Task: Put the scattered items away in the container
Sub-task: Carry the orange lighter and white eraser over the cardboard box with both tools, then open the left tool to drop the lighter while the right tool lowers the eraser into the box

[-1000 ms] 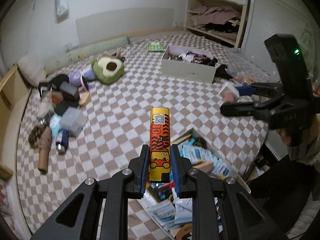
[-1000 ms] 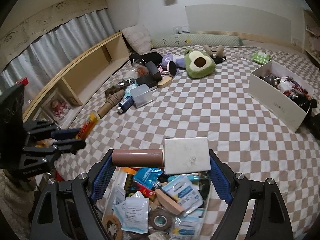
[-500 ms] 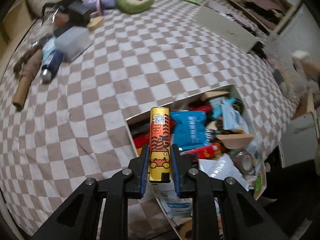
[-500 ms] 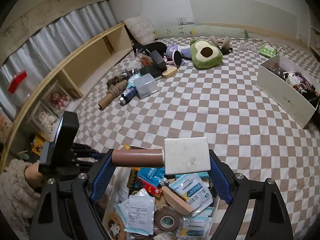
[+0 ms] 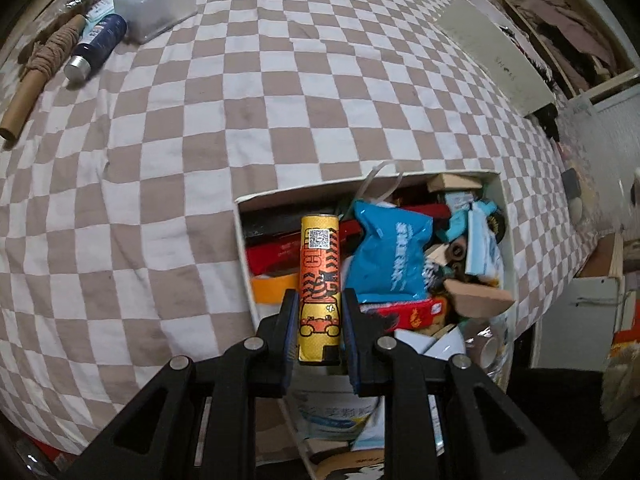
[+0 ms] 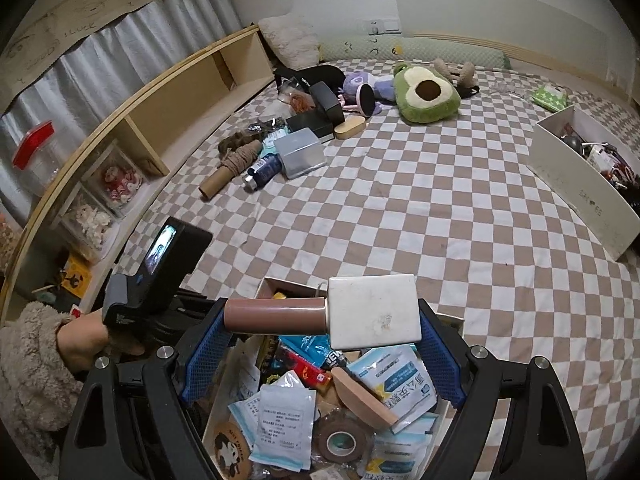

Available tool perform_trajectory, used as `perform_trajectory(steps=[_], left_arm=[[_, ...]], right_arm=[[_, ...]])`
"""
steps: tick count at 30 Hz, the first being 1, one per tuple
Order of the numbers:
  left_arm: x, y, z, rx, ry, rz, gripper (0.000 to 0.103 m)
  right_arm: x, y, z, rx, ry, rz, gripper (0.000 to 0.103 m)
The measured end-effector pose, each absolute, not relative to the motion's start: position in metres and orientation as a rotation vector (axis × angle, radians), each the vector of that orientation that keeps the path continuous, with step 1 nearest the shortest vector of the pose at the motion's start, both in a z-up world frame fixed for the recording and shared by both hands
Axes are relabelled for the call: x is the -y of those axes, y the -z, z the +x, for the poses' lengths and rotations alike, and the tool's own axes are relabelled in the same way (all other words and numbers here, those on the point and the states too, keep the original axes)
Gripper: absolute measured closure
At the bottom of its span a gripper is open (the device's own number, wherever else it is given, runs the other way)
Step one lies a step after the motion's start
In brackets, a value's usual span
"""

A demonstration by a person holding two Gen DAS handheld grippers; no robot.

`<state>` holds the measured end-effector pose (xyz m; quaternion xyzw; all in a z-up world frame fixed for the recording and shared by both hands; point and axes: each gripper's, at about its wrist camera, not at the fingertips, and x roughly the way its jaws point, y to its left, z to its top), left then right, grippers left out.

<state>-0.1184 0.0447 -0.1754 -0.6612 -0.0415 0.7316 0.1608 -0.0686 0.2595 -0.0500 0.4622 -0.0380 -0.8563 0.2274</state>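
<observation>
My left gripper (image 5: 319, 300) points steeply down and is shut on a yellow-orange tube (image 5: 320, 256) with a QR code. The tube hangs over the left part of a white cardboard box (image 5: 240, 220) crammed with packets, a blue pouch (image 5: 390, 256) and red boxes. My right gripper (image 6: 320, 320) is shut on a bottle (image 6: 372, 312) with a white square body and a brown cap, held crosswise just above the same box (image 6: 276, 283). In the right wrist view the left gripper (image 6: 156, 276) sits at the box's left, held by a hand in a fuzzy sleeve (image 6: 32, 364).
On the checkered bed lie a cardboard tube (image 6: 224, 178), a blue bottle (image 6: 262, 170), a translucent box (image 6: 300, 152), black boxes and an avocado plush (image 6: 426, 94). A second white box (image 6: 580, 196) stands at the right. A wooden shelf (image 6: 160, 120) runs along the left.
The left gripper has dropped toward the box and tipped downward, still holding the tube. The right gripper with its bottle has drifted only slightly closer to the box.
</observation>
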Motion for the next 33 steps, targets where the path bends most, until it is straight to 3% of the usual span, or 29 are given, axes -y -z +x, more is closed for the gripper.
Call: perform_trajectory(steps=[6,7,9,22,26,33], left_arm=[[-0.048,0.181,-0.128,0.26,-2.06,-1.936,0.079],[-0.05,0.18,-0.129,0.265,-2.063,-1.939,0.075],[-0.051,0.178,-0.13,0.268,-2.073,-1.938,0.055],[-0.047,0.156,-0.12,0.096,-2.129,-1.812,0.053],[-0.04,0.143,-0.112,0.04,-2.156,-1.74,0.04],[-0.024,0.13,-0.107,-0.01,-2.207,-1.669,0.04]], right_arm=[[-0.259,0.053,-0.068,0.109,2.343,1.291,0.016],[-0.259,0.054,-0.067,0.106,2.34,1.293,0.016],[-0.259,0.056,-0.066,0.101,2.335,1.299,0.016],[-0.247,0.091,-0.07,-0.008,2.257,1.395,0.016],[-0.238,0.108,-0.075,-0.031,2.216,1.445,0.016],[-0.221,0.14,-0.083,-0.054,2.136,1.549,0.016]])
